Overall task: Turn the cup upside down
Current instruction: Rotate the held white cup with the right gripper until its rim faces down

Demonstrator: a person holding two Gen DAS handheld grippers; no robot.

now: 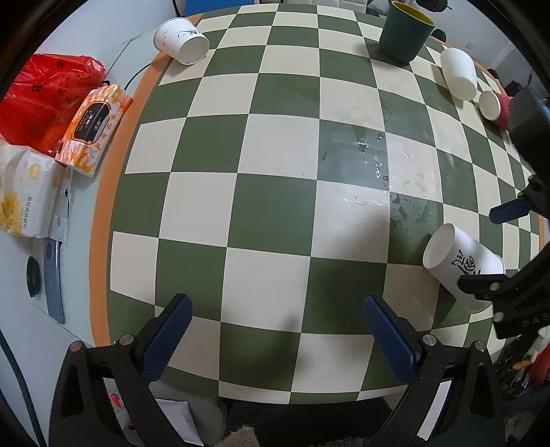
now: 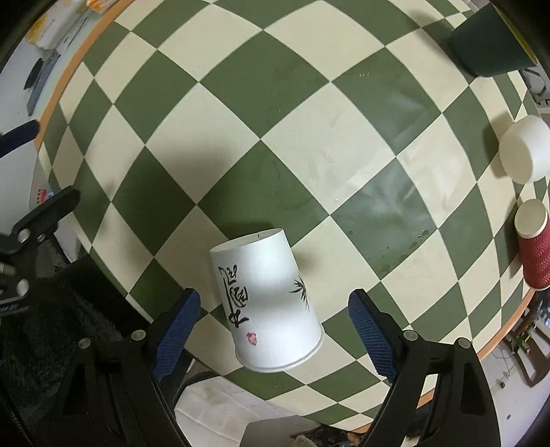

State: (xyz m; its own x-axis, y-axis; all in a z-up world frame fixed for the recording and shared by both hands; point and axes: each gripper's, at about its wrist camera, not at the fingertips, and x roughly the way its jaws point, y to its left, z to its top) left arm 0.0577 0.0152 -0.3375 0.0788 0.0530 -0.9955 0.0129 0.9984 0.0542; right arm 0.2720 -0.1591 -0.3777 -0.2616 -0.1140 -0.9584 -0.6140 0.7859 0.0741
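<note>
A white paper cup with black calligraphy and a red seal [image 2: 268,302] lies on its side on the green-and-cream checkered table [image 2: 275,137] near the front edge. Its mouth rim faces my right gripper [image 2: 275,302], which is open with a finger on each side of the cup, not touching it. The same cup shows in the left wrist view [image 1: 462,261] at the right, with the right gripper's black frame [image 1: 498,292] over it. My left gripper [image 1: 275,306] is open and empty above the table's near part.
A dark green cup [image 1: 405,32] stands at the far side. A plain white cup [image 1: 459,74] and a red ribbed cup [image 1: 495,106] lie at the right. Another printed white cup [image 1: 182,41] lies far left. Tissue packs [image 1: 92,130] and a red bag [image 1: 37,99] sit off the mat. Wet patches [image 1: 371,161] mark the middle.
</note>
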